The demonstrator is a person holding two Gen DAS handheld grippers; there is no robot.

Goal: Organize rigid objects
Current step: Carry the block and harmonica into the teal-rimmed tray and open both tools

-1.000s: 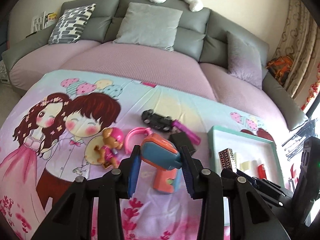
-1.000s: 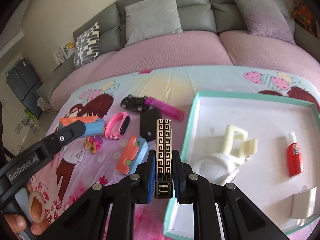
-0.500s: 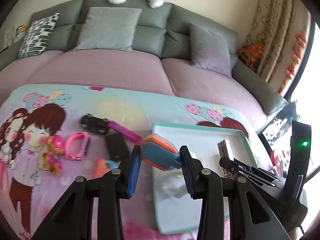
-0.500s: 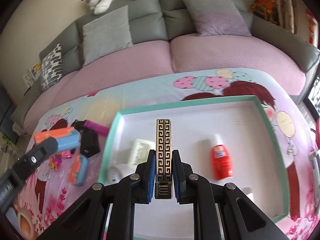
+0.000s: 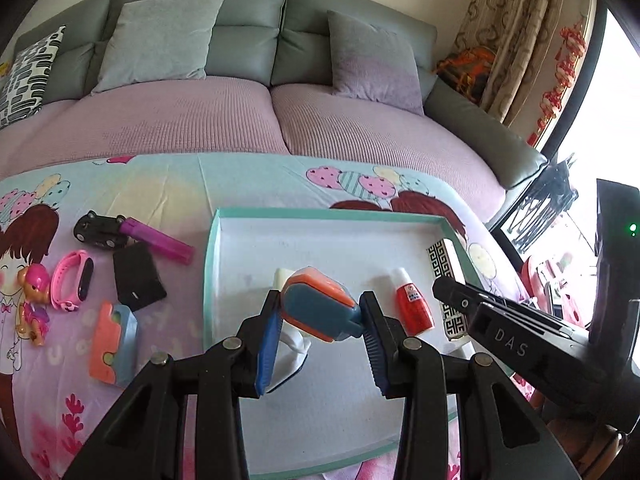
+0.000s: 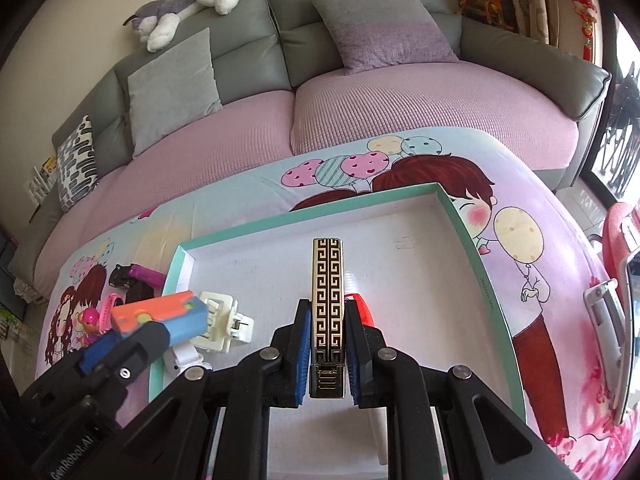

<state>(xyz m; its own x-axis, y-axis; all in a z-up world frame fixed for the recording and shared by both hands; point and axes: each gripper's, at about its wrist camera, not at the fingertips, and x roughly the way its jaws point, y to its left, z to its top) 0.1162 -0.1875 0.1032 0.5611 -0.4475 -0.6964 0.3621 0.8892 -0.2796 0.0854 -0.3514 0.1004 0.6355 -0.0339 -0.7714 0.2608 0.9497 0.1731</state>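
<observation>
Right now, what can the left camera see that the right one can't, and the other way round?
Only the left view shows the orange-blue toy lying on the cloth, the whole black card and the full red bottle.

Only the right view shows the plush dog in full on the sofa back, and the white clip clearly.

Both show the tray, the left hand-held gripper shut on a blue-orange toy, and the right hand-held gripper shut on a patterned bar over the tray.
</observation>
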